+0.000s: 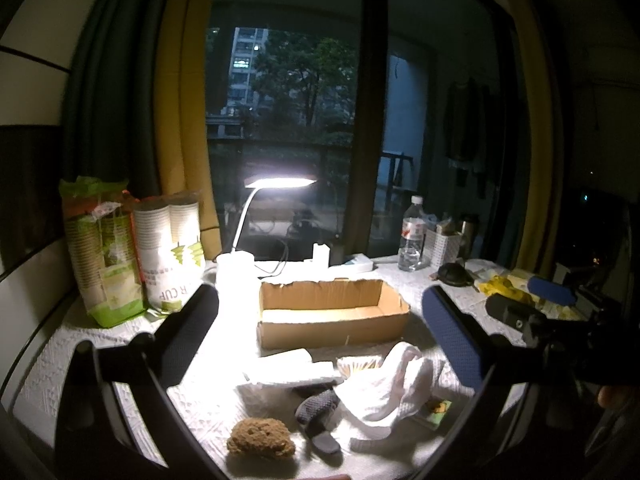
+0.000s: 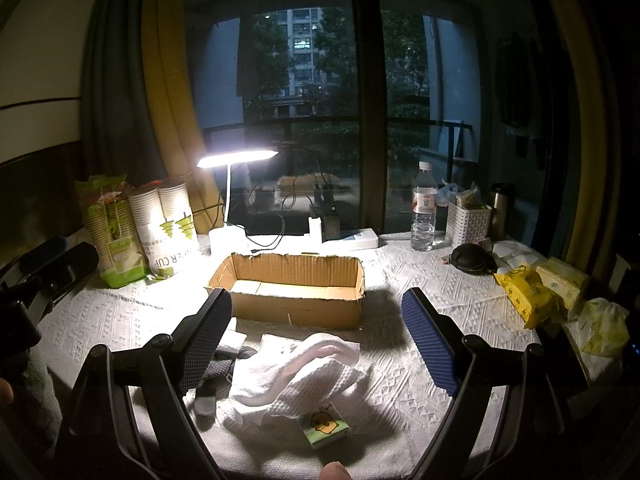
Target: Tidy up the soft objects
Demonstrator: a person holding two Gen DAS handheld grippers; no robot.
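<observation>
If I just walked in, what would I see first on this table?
The glowing desk lamp at the back, shining on the empty cardboard box in the middle. In front of the box lies a crumpled white towel, with a brown sponge near the front edge. Both grippers, left and right, are open above the pile.

The right gripper (image 2: pixel 316 320) hangs above the table (image 2: pixel 460 300) with its jaws spread wide and nothing between them. Below lies a crumpled white cloth (image 2: pixel 304 376), a small green packet (image 2: pixel 325 429) touching its near edge and a dark sock (image 2: pixel 212 380) at its left. Beyond the cloth stands an open cardboard box (image 2: pixel 292 292). A lit lamp (image 2: pixel 236 158) shines behind it, cup sleeves (image 2: pixel 168 228) to its left, a bottle (image 2: pixel 424 212) to its right. The left gripper (image 2: pixel 52 264) shows at the left edge.
</observation>
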